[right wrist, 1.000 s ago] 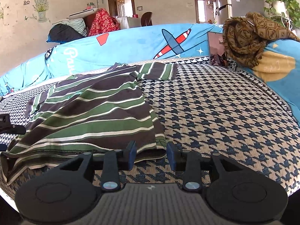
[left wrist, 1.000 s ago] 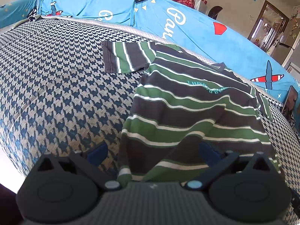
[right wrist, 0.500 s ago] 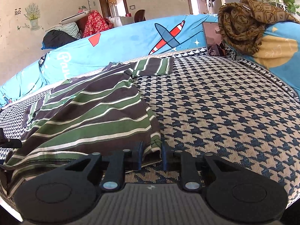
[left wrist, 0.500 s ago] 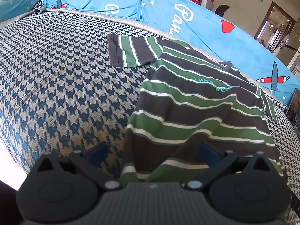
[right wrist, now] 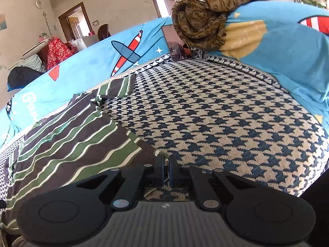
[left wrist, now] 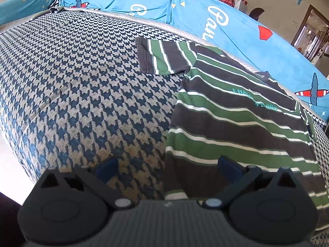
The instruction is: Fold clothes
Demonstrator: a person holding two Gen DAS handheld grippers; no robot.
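Two views, both over a sofa seat (left wrist: 78,94) with a houndstooth cover, on which one striped shirt (left wrist: 236,123) lies spread.

Left wrist view: the left tool (left wrist: 167,167) hangs low over the near hem of the shirt, jaws wide apart. The left finger is over bare cover, the right finger over the fabric, so the shirt's side edge runs between them. Nothing is pinched; the pads do not press on cloth. One sleeve (left wrist: 162,57) lies flat, pointing away from the body toward the blue blanket (left wrist: 236,30) on the backrest. Judgement: the tool straddles the hem corner so it can close on it and match the other hand's grip.

Right wrist view: the right tool (right wrist: 166,165) has its jaws drawn fully together on the opposite hem corner of the shirt (right wrist: 67,144); a sliver of white and green edge shows between the pads. The fabric rises slightly toward the pinch, which suggests the corner is lifted off the seat. The other sleeve (right wrist: 118,86) lies flat near the backrest. A brown scarf (right wrist: 203,20) is piled on the blue blanket (right wrist: 277,47) at far right, and a phone (right wrist: 176,43) leans upright below it, well clear of the shirt.

Judgement: folding is at its start; one corner is secured, the other waits for a grip before the hem can be carried toward the collar.
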